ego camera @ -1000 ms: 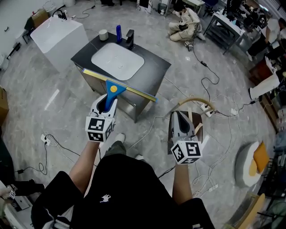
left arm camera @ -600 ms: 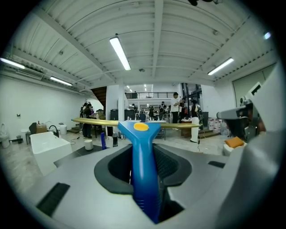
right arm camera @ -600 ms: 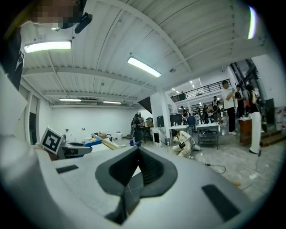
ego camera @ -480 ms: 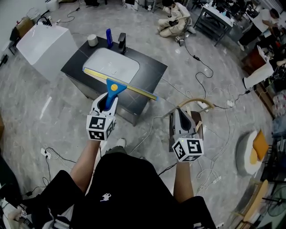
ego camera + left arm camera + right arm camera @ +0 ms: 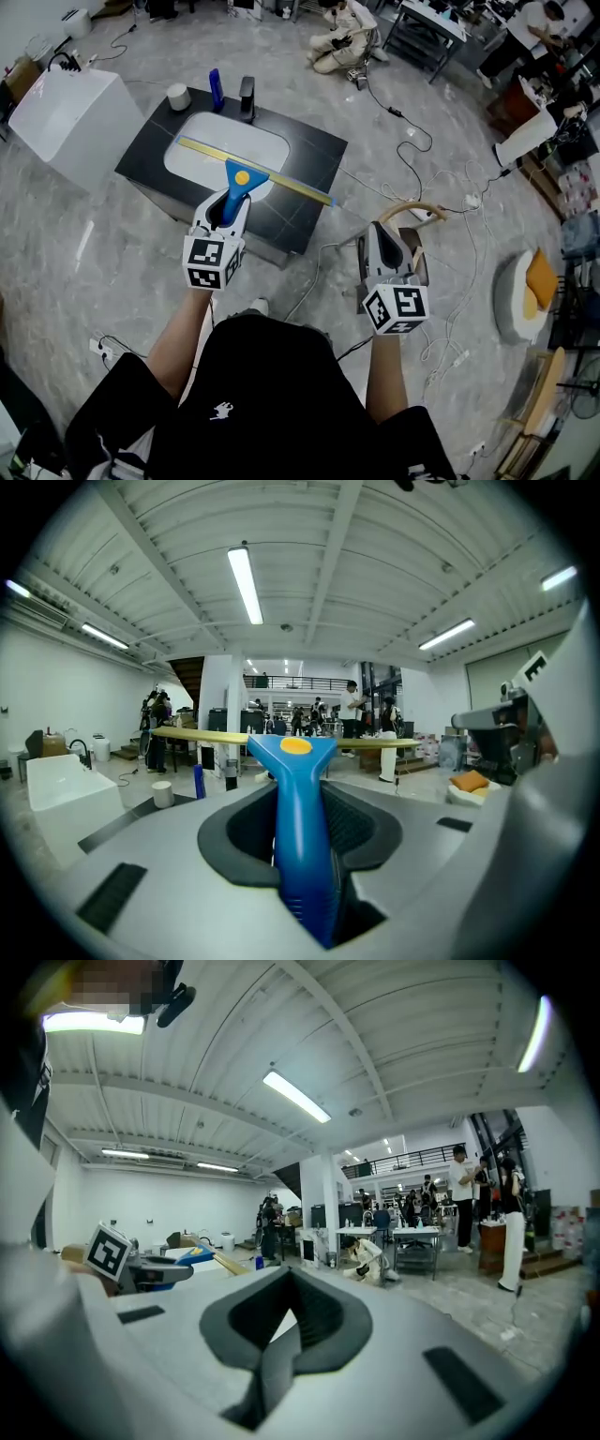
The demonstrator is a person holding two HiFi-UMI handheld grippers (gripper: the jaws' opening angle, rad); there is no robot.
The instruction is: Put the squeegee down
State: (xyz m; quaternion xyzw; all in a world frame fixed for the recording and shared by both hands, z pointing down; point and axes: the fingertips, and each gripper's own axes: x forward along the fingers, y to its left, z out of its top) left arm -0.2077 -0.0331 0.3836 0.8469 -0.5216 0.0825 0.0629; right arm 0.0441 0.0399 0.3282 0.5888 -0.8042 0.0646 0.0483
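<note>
The squeegee has a blue handle with a yellow dot and a long yellow blade. My left gripper is shut on the handle and holds it level above the sink counter's front edge. In the left gripper view the blue handle runs between the jaws, with the blade lying crosswise ahead. My right gripper hangs over the floor to the right of the counter. Its jaws are closed together with nothing between them.
The black counter holds a white basin, a black faucet, a blue bottle and a small white cup. A white box stands left of it. Cables and a wooden hoop lie on the floor at right. People sit and stand at the far end.
Both grippers have moved toward the counter; the squeegee blade has shifted from in front of the counter to over the basin's front part. The grips are unchanged.
</note>
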